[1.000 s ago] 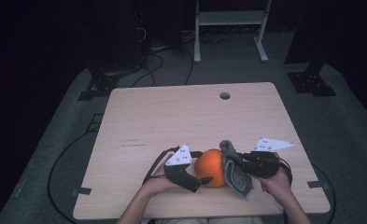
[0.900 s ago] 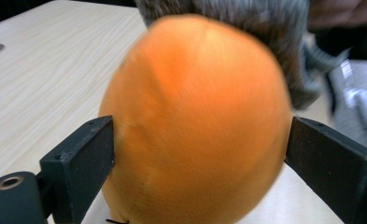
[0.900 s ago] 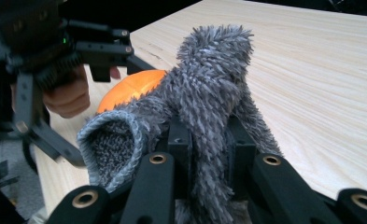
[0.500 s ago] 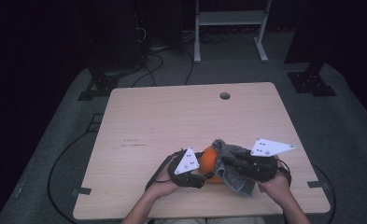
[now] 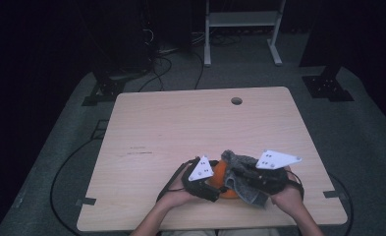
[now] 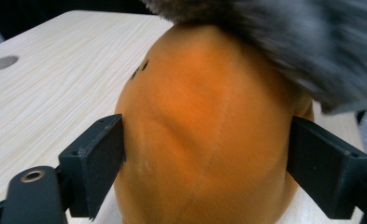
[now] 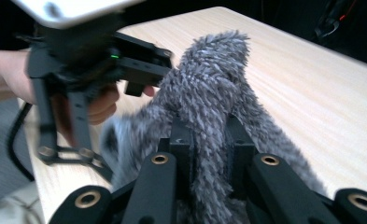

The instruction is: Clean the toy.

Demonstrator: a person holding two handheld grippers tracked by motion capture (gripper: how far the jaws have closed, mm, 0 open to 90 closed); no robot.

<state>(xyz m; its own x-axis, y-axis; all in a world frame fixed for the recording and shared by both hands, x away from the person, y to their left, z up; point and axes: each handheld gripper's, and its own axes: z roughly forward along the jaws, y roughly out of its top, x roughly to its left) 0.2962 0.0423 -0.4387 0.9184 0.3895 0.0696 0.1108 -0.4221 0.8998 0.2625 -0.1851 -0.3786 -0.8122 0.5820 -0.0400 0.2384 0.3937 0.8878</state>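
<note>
Since the earlier high-view frames, both hands sit closer together at the near table edge, and the grey cloth (image 5: 239, 179) now drapes further over the orange ball (image 5: 220, 173), so less orange shows than a second ago. Left gripper (image 5: 211, 183) has shifted in against the ball's left side.

Left gripper (image 6: 209, 172) jaws have just been opening again after a squeeze; in the left gripper view the orange ball (image 6: 204, 140) sits between them, left pad touching or just at its skin, right pad close beside it, gap too blurred to call. Not a firm clamp that I can confirm. Ball looks soft, with seams, and two small dark marks (image 6: 140, 70) near its top left; these are not readable as writing.

Right gripper (image 7: 208, 140) jaws are together, clamped on the fuzzy grey cloth (image 7: 214, 102), which bunches up between them and rises above the tips. Same view shows the left gripper (image 7: 67, 112) further off, a small green light (image 7: 113, 56) lit on its body and a hand (image 7: 99, 105) behind it.

Ball rests on the wooden table (image 5: 180, 128), near the front edge, between the two grippers, cloth lying on top and on its right side. Round cable hole (image 5: 236, 101) is at the far side of the table, well apart. Grey three-cornered plates carry small dots, no legible text. No brand or label readable anywhere.
</note>
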